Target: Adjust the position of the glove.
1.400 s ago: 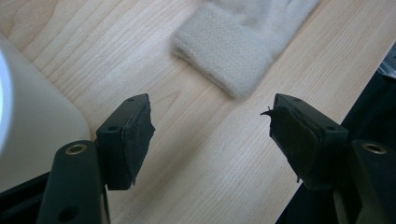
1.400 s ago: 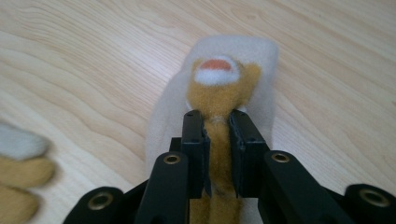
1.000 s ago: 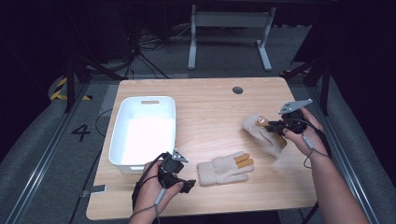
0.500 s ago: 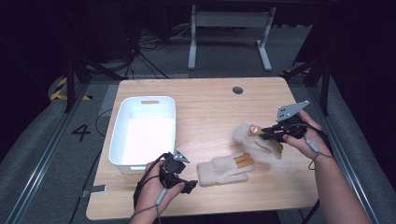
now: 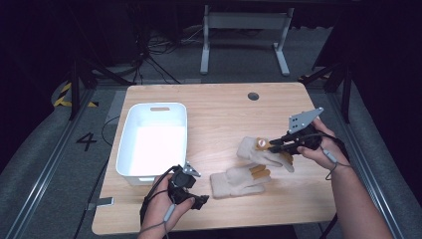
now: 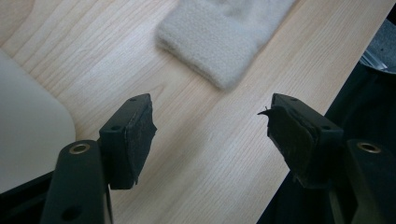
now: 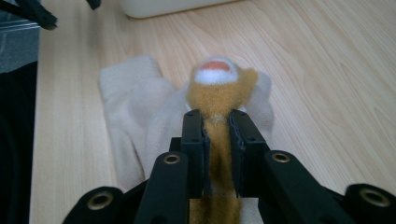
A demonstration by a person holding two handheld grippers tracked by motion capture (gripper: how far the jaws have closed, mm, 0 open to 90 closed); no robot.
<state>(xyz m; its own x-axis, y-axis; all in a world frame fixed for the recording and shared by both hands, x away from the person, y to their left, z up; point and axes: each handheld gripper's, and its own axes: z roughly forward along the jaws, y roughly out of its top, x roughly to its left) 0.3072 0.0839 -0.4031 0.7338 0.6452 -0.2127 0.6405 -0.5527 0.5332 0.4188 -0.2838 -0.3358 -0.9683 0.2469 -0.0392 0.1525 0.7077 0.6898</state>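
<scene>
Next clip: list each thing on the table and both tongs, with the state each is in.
Right tongs: shut on the held glove.
Held glove: pinched at a tan finger.
Left tongs: open, holding nothing.
Second glove: flat on the table.
White bin: upright.

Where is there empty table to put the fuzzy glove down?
Bare wood lies behind both gloves, between the white bin and the round table hole. It's crowded in front, where the held glove nearly meets the lying glove.
</scene>
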